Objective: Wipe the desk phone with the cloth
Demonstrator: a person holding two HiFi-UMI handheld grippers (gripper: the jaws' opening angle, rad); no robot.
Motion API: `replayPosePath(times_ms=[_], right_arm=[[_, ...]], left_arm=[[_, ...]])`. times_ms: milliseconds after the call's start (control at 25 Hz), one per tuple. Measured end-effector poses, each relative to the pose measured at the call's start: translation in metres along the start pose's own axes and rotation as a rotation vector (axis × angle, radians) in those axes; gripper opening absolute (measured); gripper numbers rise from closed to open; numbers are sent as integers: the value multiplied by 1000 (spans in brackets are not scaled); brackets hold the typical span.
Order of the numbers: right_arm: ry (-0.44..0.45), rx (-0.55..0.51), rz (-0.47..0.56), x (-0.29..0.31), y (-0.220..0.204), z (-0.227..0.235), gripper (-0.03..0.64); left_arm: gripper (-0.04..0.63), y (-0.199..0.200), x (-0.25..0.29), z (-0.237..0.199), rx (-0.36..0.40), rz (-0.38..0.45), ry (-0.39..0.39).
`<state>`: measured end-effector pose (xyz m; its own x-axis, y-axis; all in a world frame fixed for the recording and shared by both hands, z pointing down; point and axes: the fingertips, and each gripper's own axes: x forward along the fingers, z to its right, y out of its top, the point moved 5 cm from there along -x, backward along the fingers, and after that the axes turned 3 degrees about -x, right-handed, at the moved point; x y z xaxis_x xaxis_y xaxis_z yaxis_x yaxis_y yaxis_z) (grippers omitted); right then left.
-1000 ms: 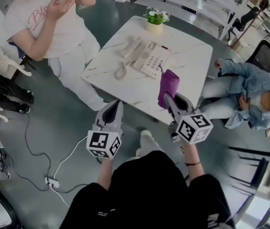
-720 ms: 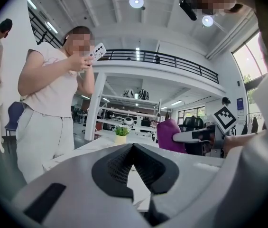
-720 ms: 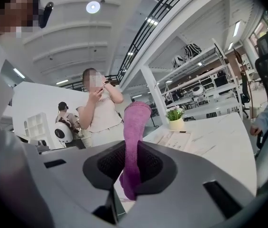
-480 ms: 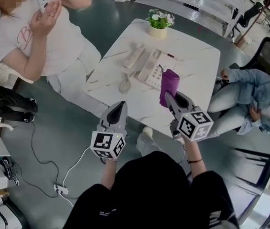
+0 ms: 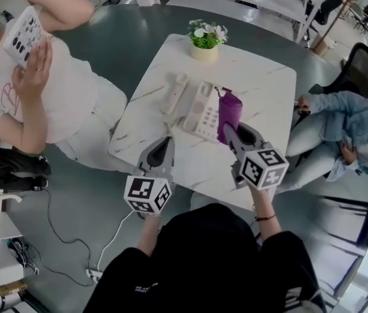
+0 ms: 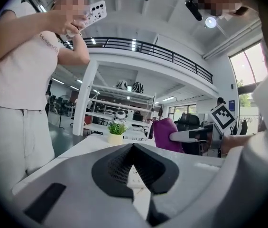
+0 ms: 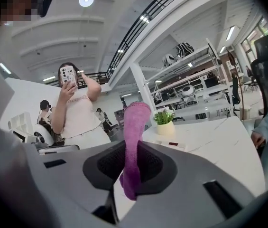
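A white desk phone point(image 5: 204, 111) lies on the white marble table point(image 5: 262, 83). Its handset point(image 5: 173, 93) is off the cradle, on the table just to its left. My right gripper point(image 5: 231, 132) is shut on a purple cloth point(image 5: 229, 113) that stands up above the phone's right side. In the right gripper view the cloth point(image 7: 134, 127) rises from between the jaws of this gripper point(image 7: 133, 151). My left gripper point(image 5: 160, 150) hovers over the table's near edge with its jaws together and nothing in them; the left gripper view shows the same for it point(image 6: 134, 148).
A small potted plant point(image 5: 204, 36) stands at the table's far edge. One person point(image 5: 34, 96) stands left of the table holding up a phone. Another person point(image 5: 343, 132) sits to the right. A cable and power strip point(image 5: 96, 274) lie on the floor at lower left.
The view has shifted closer over the table, so both grippers now sit above its near edge. The cloth is now over the phone's right side. The standing person has raised the phone higher.
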<state>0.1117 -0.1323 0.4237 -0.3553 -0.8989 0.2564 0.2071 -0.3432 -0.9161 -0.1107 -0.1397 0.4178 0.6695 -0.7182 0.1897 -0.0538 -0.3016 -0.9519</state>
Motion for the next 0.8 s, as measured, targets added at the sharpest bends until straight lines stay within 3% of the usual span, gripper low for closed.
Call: replayPosePath(times_ms=[400, 800], right_arm=[[-159, -60, 6, 44, 24, 30, 43], [-316, -290, -124, 106, 30, 50, 43]], left_arm=[[-2, 10, 57, -26, 0, -57, -72], [-2, 9, 110, -53, -12, -134, -147]])
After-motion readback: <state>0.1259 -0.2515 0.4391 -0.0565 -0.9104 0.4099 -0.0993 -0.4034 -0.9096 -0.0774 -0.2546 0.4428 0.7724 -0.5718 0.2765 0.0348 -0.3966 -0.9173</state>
